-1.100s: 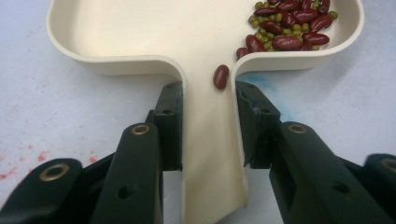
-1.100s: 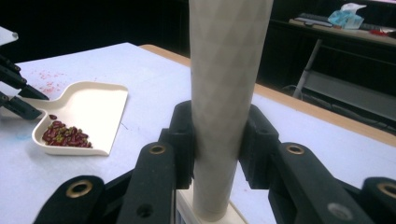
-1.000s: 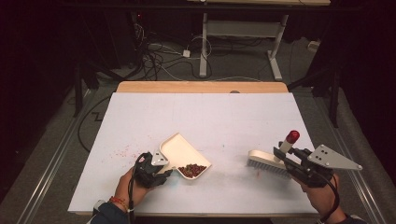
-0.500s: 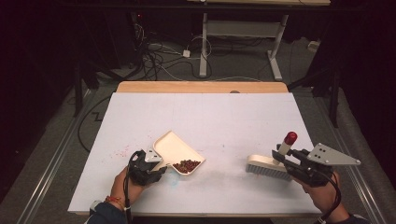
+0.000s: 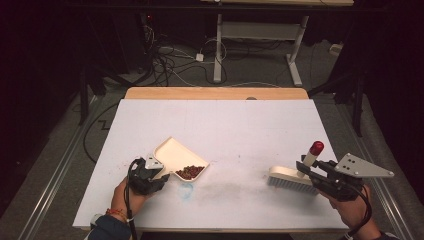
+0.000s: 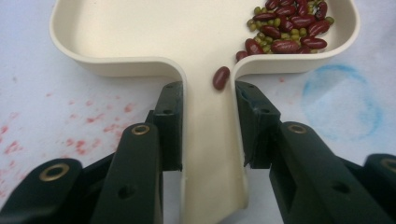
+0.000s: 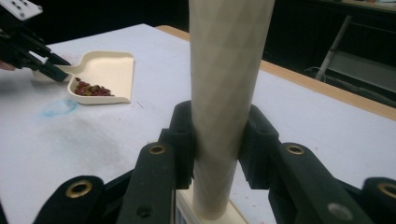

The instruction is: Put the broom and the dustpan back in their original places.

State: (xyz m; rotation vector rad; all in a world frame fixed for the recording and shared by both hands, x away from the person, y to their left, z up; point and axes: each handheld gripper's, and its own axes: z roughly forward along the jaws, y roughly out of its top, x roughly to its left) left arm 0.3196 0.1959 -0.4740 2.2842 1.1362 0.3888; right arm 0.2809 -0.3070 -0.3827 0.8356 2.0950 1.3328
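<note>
In the high view, the left hand-held gripper (image 5: 159, 171) sits at the near left of the white tabletop (image 5: 240, 125), its jaws clamped on the handle of a cream dustpan (image 5: 175, 155). The pan lies flat on the sheet, its mouth pointing away and to the right, with a small heap of beans (image 5: 190, 171) in its near right corner. Just in front of that corner is a faint blue ring mark (image 5: 186, 190) on the sheet. Well apart, at the near right, the right hand-held gripper (image 5: 312, 171) is clamped on the upright handle of a cream brush (image 5: 292, 179), whose bristle head rests on the tabletop; the handle ends in a red tip (image 5: 316, 147). A grey smudge lies on the sheet between pan and brush.

In the left gripper view, the 2 black jaws press on either side of the dustpan's (image 6: 154, 32) flat handle. The beans (image 6: 285, 28) (dark red ones mixed with small green ones) are piled in the upper right of the pan, and 1 red bean (image 6: 221, 77) lies alone at the neck where the handle begins. Red specks dot the sheet to the left, and the blue ring (image 6: 343, 105) shows to the right.

In the right gripper view, the jaws grip the brush's (image 7: 224, 93) thick cream handle, which stands upright between them. Farther off at upper left lie the dustpan (image 7: 105, 67), its beans (image 7: 91, 88), and the left hand-held gripper (image 7: 58, 72) on the pan's handle.
</note>
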